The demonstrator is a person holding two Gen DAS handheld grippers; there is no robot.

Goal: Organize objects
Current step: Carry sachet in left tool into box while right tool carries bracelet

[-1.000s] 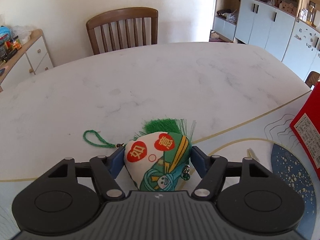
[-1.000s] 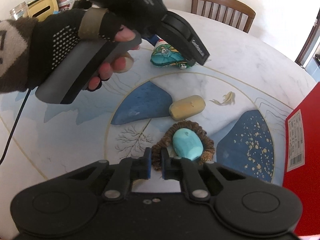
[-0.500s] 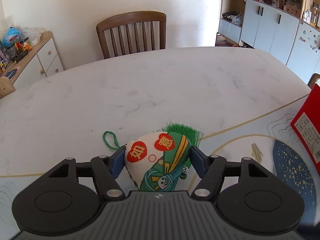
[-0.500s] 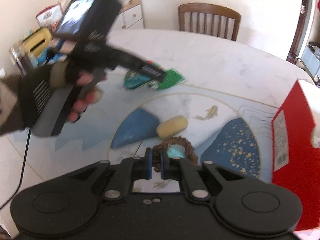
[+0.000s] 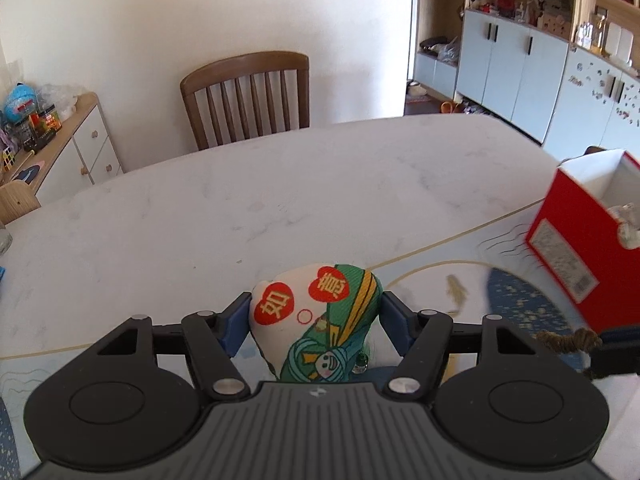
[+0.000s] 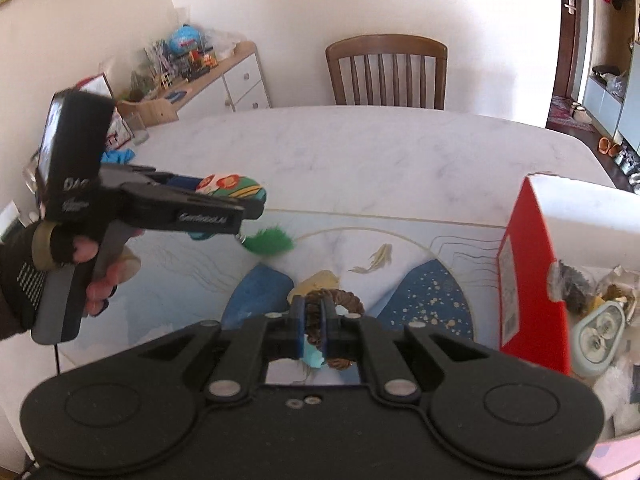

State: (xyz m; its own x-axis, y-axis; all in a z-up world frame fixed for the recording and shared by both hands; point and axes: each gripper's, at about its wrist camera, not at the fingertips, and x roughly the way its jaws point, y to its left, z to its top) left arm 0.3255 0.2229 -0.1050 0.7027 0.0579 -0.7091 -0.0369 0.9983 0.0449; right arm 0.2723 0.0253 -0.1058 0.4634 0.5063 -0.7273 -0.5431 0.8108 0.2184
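Note:
My left gripper [image 5: 316, 320] is shut on a green and white cloth charm [image 5: 320, 312] with red hearts, held above the table; in the right wrist view the charm [image 6: 228, 188] shows with its green tassel [image 6: 272, 240] hanging. My right gripper [image 6: 313, 324] is shut on a brown woven ring [image 6: 340, 304] that carries a turquoise piece [image 6: 312, 356], lifted off the mat; the ring also shows in the left wrist view [image 5: 568, 340]. A red box [image 6: 528, 280], open at the top, stands at the right and holds several items [image 6: 600, 320]. A tan oval piece [image 6: 320, 280] lies on the mat.
A placemat [image 6: 420, 288] with blue shapes and a gold fish covers the near table. The white marble table [image 5: 280, 200] stretches beyond it. A wooden chair [image 5: 248, 96] stands at the far side. A sideboard [image 6: 224, 80] with clutter stands at the left.
Both grippers have risen. The left lifted the charm off the table, its tassel now hanging. The right lifted the woven ring off the mat. The open top of the red box has come into view.

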